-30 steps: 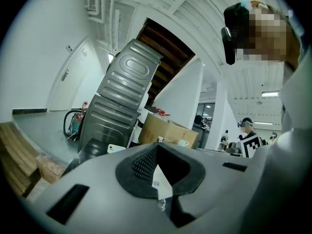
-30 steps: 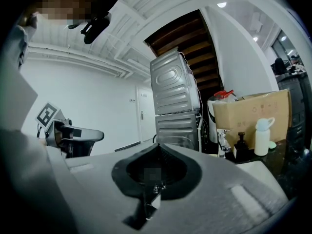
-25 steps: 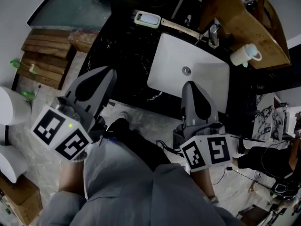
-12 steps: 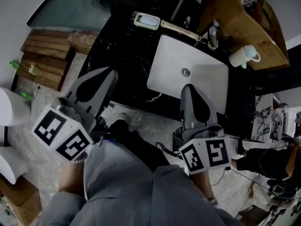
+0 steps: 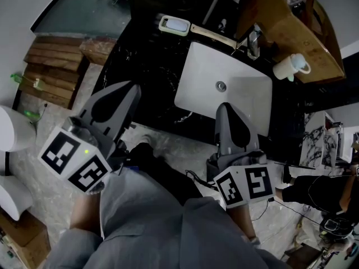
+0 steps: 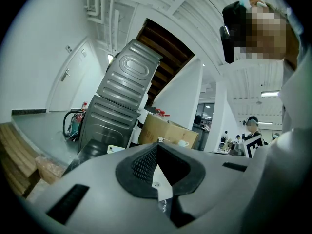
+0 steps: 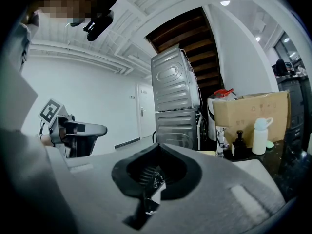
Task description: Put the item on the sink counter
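Observation:
Both grippers hang in front of a black marble sink counter (image 5: 146,66) with a white basin (image 5: 235,102) set in it. My left gripper (image 5: 132,86) is shut and holds nothing, its tip over the counter's front left edge. The right gripper (image 5: 224,105) is also shut and empty, its tip at the basin's front rim. A pale soap dish (image 5: 174,24) lies at the counter's back, and a white mug-like bottle (image 5: 291,66) stands right of the basin. In the right gripper view the shut jaws (image 7: 157,146) point toward the faucet (image 7: 221,139) and the white bottle (image 7: 262,134).
A cardboard box (image 5: 294,24) sits behind the faucet (image 5: 253,40). Stacked metal washers (image 6: 122,99) stand beyond the counter. Wooden pallets (image 5: 56,72) and a white toilet (image 5: 10,132) are on the floor at the left. Cables (image 5: 305,198) lie on the floor at the right. Other people stand far off.

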Demonstrator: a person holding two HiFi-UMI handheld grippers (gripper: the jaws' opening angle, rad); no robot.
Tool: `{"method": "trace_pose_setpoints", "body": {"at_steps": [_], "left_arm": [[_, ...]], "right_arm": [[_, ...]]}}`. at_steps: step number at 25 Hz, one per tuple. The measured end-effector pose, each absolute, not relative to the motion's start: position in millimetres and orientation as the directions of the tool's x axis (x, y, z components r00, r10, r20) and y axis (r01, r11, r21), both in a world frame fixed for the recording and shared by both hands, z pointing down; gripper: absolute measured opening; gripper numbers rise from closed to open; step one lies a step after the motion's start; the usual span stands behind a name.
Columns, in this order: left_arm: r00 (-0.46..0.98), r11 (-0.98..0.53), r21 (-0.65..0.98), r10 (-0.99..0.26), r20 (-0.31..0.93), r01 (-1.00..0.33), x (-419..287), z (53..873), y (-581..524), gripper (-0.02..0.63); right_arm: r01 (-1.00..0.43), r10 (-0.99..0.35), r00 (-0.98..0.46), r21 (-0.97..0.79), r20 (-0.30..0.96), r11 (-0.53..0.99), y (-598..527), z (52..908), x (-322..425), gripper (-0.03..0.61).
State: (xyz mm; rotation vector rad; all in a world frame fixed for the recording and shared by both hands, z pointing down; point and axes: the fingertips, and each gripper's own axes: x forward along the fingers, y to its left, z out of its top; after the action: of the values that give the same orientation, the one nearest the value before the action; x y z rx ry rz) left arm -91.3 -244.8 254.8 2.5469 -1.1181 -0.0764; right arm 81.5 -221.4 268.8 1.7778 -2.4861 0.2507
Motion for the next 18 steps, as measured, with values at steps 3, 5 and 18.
{"method": "trace_pose_setpoints", "body": {"at_steps": [3, 5, 18], "left_arm": [[0.688, -0.625, 0.346, -0.72, 0.092, -0.7, -90, 255, -246, 0.003], [0.69, -0.626, 0.348, -0.718, 0.093, -0.698, -89, 255, -247, 0.003], [0.707, -0.634, 0.366, -0.7, 0.101, -0.681, -80, 260, -266, 0.003]], "right_arm": [[-0.945, -0.932, -0.325, -0.088, 0.158, 0.315, -221, 269, 82, -0.003], [-0.946, -0.933, -0.323, -0.088, 0.161, 0.312, -221, 270, 82, -0.003], [-0.956, -0.941, -0.29, -0.103, 0.176, 0.275, -234, 276, 93, -0.003]]}}
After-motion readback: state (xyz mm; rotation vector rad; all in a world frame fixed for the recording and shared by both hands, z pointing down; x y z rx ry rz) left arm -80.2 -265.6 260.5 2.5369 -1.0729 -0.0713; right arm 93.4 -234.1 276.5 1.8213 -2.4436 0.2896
